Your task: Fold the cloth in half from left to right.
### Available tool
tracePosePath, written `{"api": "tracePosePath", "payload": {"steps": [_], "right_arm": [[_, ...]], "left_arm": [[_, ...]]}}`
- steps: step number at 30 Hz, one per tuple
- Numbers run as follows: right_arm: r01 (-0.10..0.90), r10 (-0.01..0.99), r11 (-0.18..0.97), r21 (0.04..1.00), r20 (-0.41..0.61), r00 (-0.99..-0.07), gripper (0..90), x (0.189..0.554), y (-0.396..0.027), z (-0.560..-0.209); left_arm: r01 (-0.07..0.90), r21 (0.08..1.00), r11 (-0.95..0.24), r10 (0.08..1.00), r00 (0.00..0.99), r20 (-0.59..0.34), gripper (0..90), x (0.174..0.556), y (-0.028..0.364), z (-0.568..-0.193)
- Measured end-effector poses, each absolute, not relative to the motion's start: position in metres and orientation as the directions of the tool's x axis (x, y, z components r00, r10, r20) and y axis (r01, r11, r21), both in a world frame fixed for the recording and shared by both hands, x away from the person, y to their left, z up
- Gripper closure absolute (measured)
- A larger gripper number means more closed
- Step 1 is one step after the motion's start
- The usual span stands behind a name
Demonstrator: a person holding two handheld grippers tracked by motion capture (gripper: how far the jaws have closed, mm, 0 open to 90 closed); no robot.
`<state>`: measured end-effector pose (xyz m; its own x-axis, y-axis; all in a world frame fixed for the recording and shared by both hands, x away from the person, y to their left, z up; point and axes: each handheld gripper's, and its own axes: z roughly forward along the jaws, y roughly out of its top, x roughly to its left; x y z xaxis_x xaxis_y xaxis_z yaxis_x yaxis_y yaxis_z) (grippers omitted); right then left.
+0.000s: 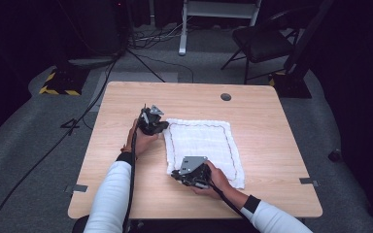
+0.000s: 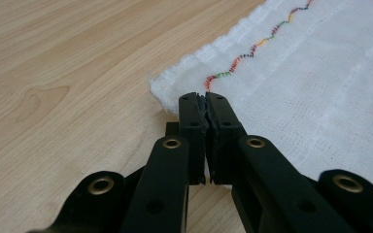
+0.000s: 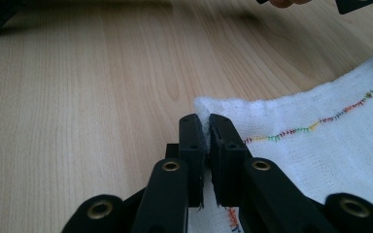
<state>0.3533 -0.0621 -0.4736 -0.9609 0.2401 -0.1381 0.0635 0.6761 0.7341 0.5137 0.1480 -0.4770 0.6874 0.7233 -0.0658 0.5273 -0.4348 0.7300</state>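
The fingers [image 2: 194, 121] of the left gripper [image 1: 151, 120] are pinched together on the far left corner of the white cloth [image 1: 201, 141], a fold of its edge caught between the pads. The cloth lies flat on the wooden bench [image 1: 267, 126], near its middle, with a coloured stitched line running inside its hem. To the right, the right gripper [image 1: 193, 174] has its fingers [image 3: 221, 141] clamped on the cloth's near left corner.
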Motion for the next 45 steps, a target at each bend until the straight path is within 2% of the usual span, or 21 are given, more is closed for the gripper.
{"api": "tracePosePath", "payload": {"steps": [6, 14, 38, 45], "right_arm": [[0.039, 0.221, 0.675, 0.737, -0.152, -0.963, 84.9, 0.347, -0.057, -0.472], [0.061, 0.262, 0.642, 0.765, -0.145, -0.954, 85.0, 0.347, -0.075, -0.456], [0.157, 0.423, 0.570, 0.806, -0.124, -0.898, 85.1, 0.341, -0.171, -0.434], [0.196, 0.469, 0.565, 0.802, -0.116, -0.876, 85.0, 0.337, -0.197, -0.436]], "left_arm": [[0.516, 0.739, -0.433, 0.713, 0.698, -0.070, 86.7, 0.511, 0.149, -0.471], [0.488, 0.757, -0.434, 0.717, 0.696, -0.036, 86.7, 0.513, 0.129, -0.460], [0.405, 0.805, -0.433, 0.663, 0.748, -0.020, 86.9, 0.518, 0.049, -0.437], [0.365, 0.806, -0.465, 0.617, 0.787, -0.001, 86.9, 0.517, 0.021, -0.431]]}}
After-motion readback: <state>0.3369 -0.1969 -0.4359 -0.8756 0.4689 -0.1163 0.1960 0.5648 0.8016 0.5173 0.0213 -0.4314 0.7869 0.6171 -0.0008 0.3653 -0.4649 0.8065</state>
